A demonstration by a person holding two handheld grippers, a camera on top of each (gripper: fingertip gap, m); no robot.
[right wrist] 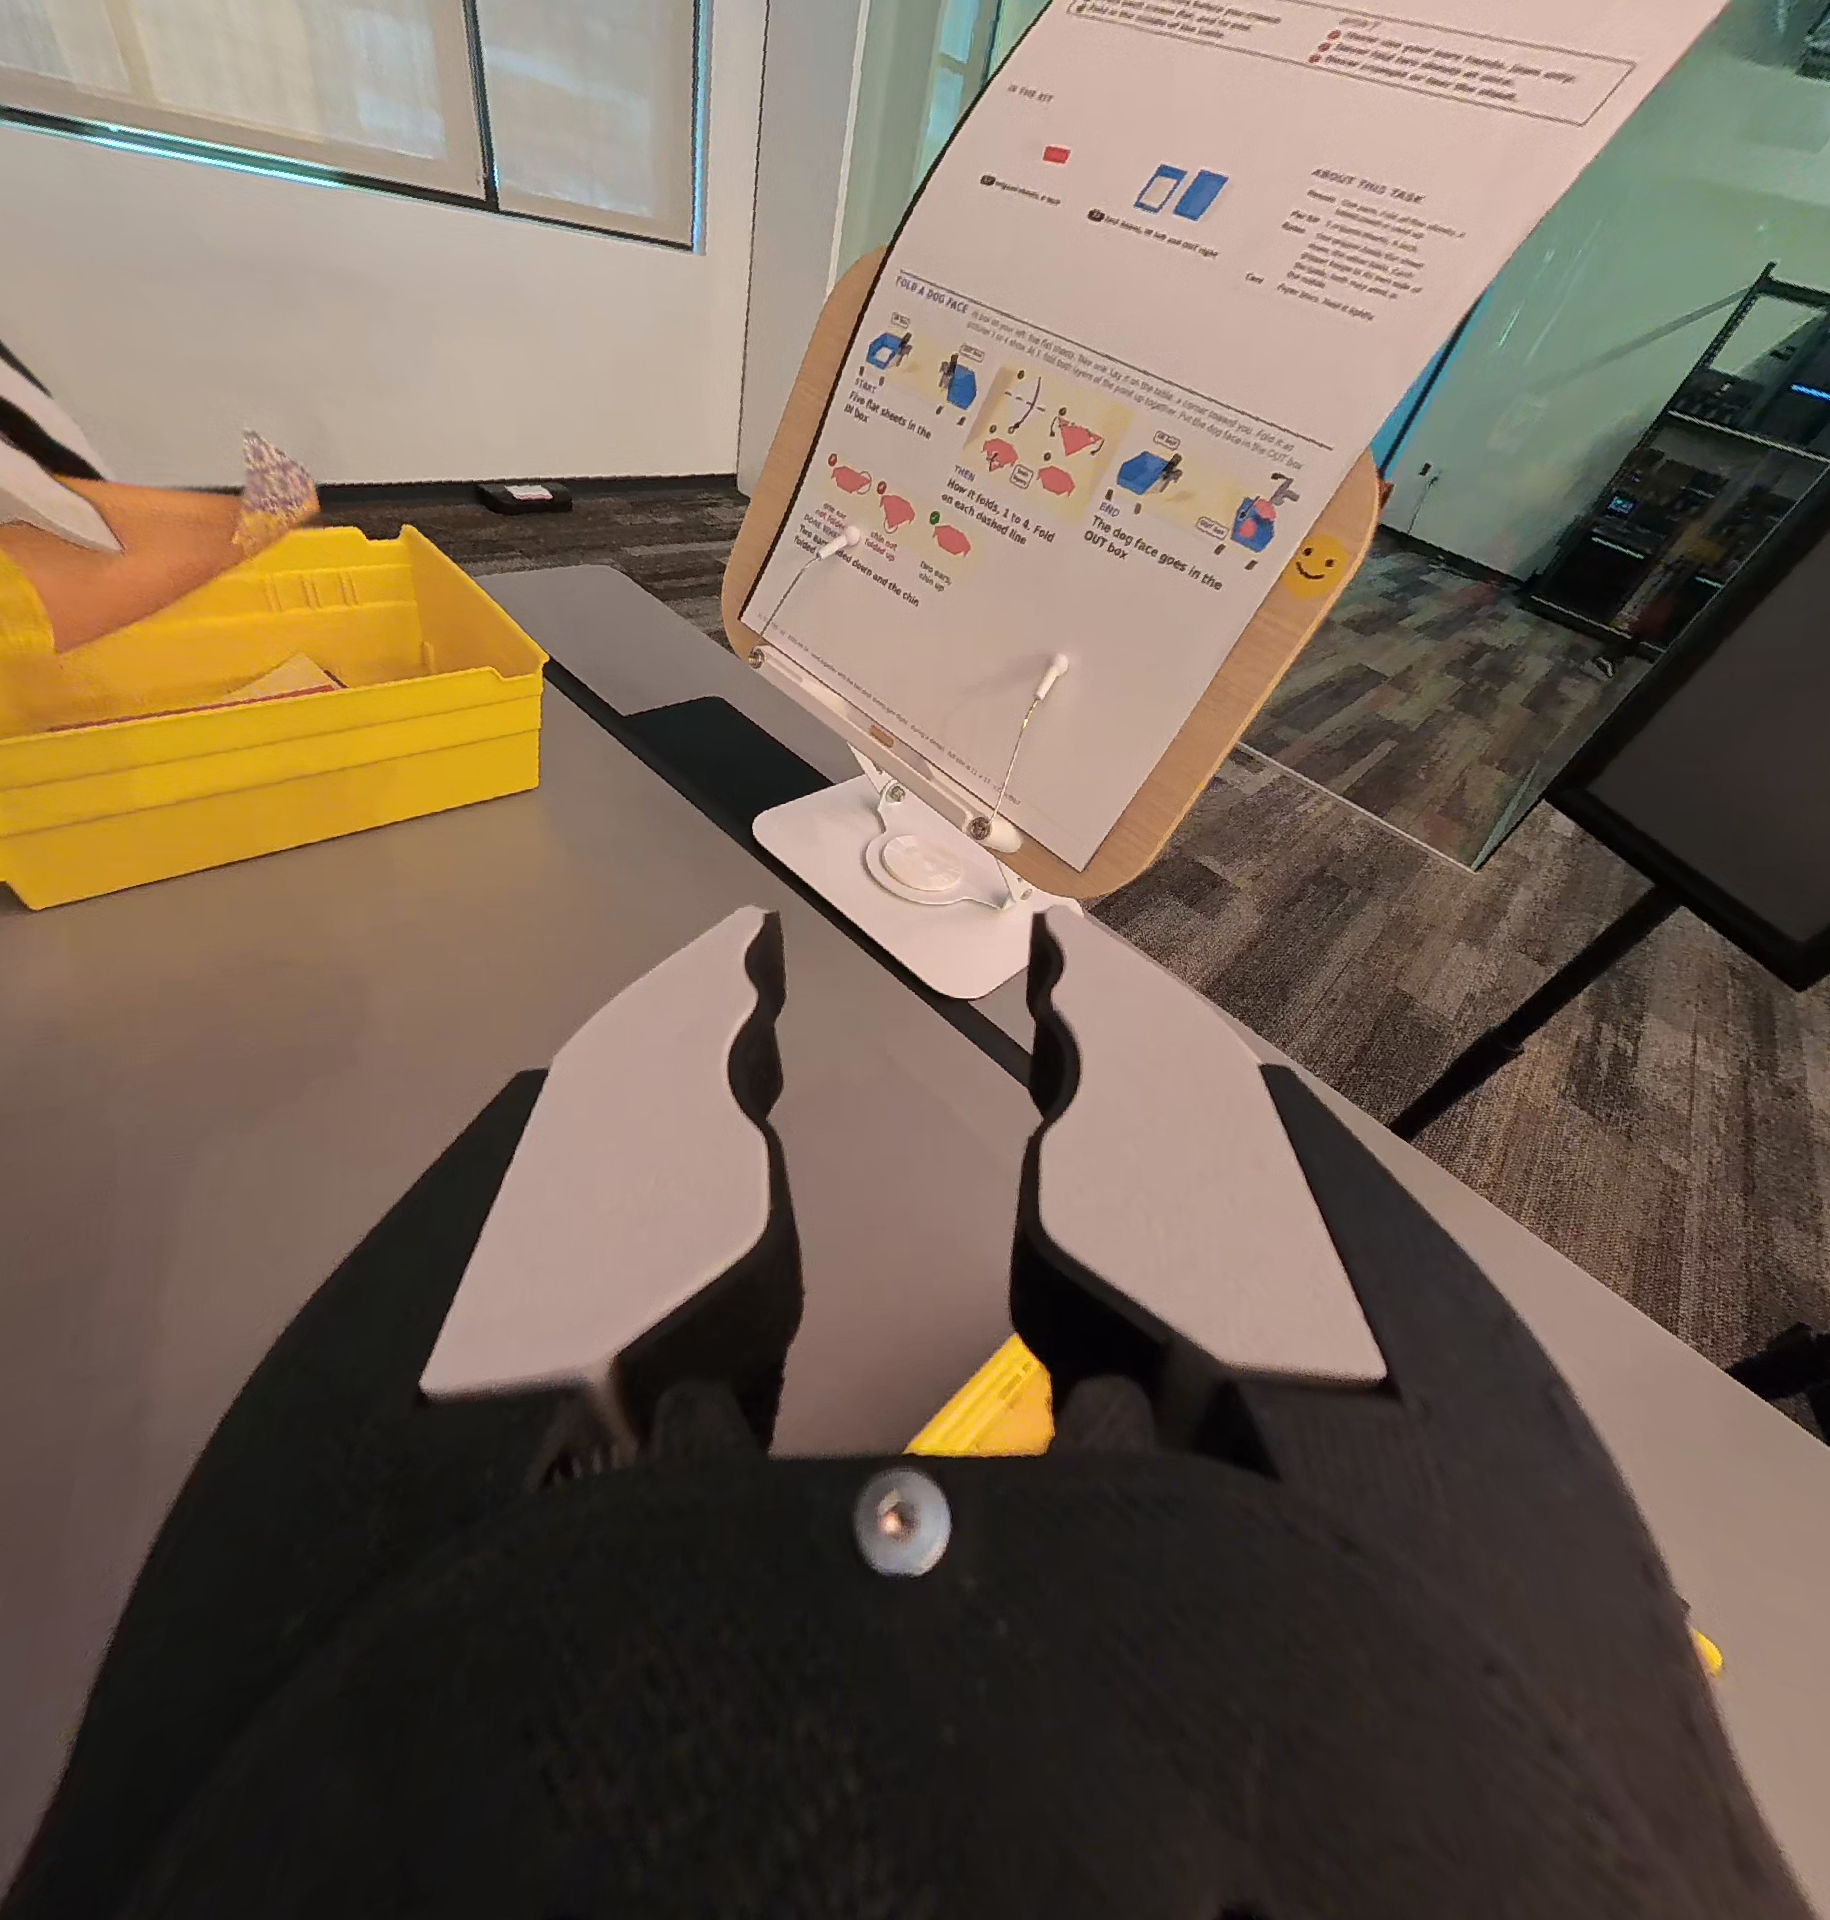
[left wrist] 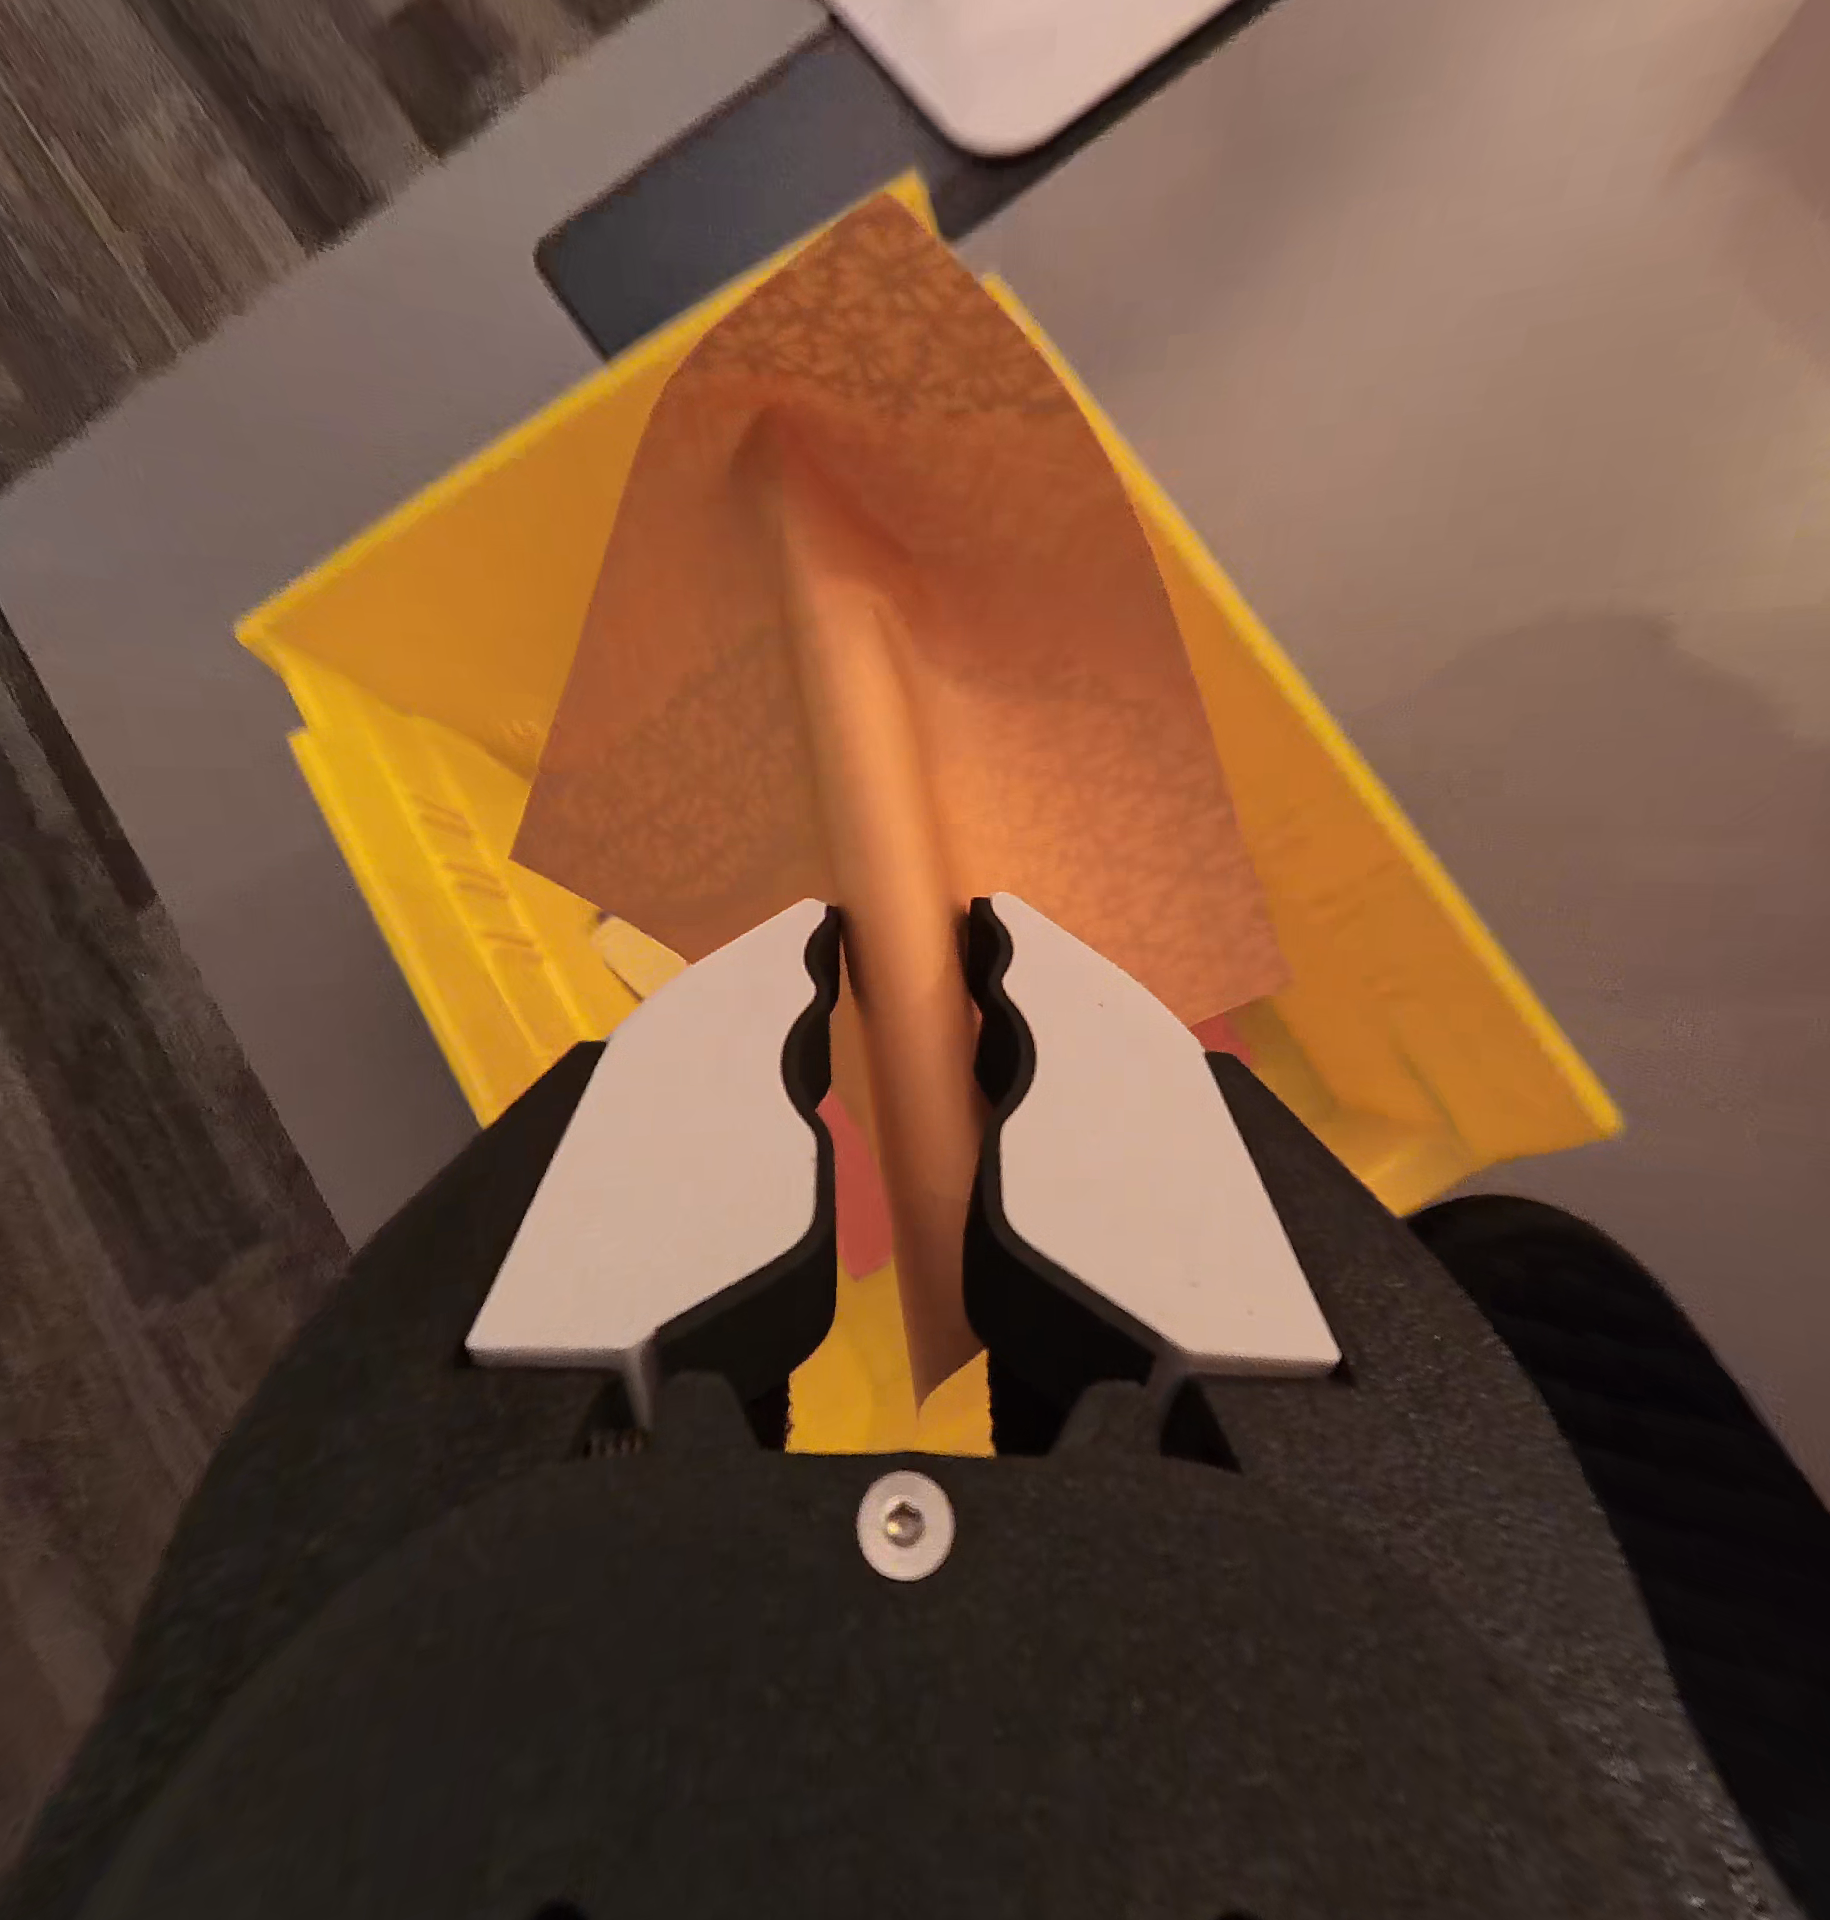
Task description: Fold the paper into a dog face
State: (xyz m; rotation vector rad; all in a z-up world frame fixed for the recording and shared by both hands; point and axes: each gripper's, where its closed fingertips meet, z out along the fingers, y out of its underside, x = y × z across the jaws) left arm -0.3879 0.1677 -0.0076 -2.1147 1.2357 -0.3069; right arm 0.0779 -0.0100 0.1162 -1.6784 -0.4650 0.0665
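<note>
Your left gripper [left wrist: 903,997]: jaws clamped on orange patterned paper sheet [left wrist: 890,623], sheet lifted above yellow plastic bin [left wrist: 1410,883]. More sheets lie inside bin. Bin sits near grey bench [right wrist: 267,1039] corner. Your right gripper [right wrist: 903,997]: jaws apart, nothing between, over bench near far edge, facing white instruction sheet on wooden stand [right wrist: 1098,520].

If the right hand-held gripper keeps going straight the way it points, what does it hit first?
Probably the white base of the instruction stand, right ahead of the open right hand-held gripper across bare grey table. Depth is hard to judge.
</note>
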